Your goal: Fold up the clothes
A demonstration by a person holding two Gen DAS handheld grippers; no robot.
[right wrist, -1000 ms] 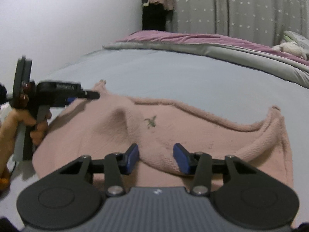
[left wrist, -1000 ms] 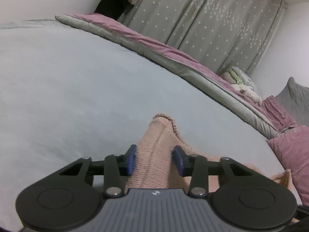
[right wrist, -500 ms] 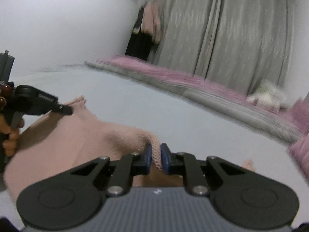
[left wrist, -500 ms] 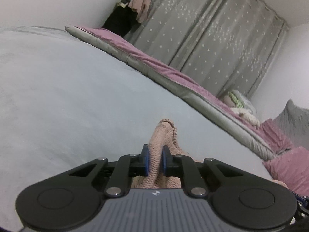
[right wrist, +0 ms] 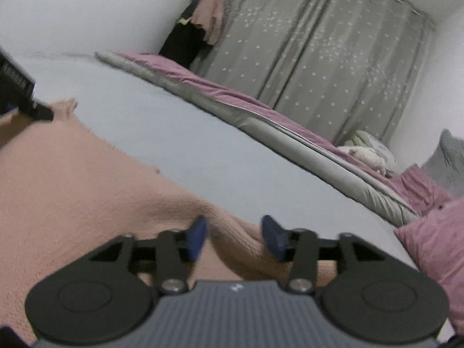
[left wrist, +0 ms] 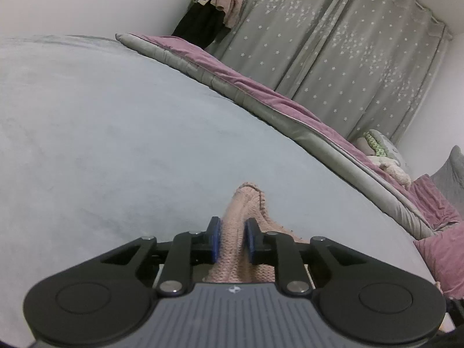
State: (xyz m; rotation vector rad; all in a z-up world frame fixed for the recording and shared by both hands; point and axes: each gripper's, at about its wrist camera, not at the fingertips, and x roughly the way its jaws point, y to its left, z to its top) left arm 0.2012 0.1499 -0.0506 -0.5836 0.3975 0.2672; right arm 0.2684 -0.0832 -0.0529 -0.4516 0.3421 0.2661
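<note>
A pink knitted garment [right wrist: 87, 179] lies spread on the pale blue bed sheet [right wrist: 203, 150]. My right gripper [right wrist: 235, 236] hangs low over the garment's near right part. Its jaws are opening, and a raised fold lies loose between the blue pads without being pressed. In the left wrist view a bunched corner of the garment [left wrist: 246, 200] sticks up between the pads of my left gripper [left wrist: 232, 239]. Those jaws are easing apart, but both pads still touch the knit. The left gripper's black body [right wrist: 17, 92] shows at the left edge of the right wrist view.
A folded grey and purple quilt [left wrist: 261, 98] runs along the far side of the bed. Pink pillows [left wrist: 443, 258] and a soft toy [left wrist: 377, 148] sit at the right. A star-patterned curtain [left wrist: 348, 58] and hanging clothes [left wrist: 214, 8] stand behind.
Both grippers closed on folds of the garment. The right one then swung right and down and let its fold go, jaws now wide. The left stayed put and loosened slightly.
</note>
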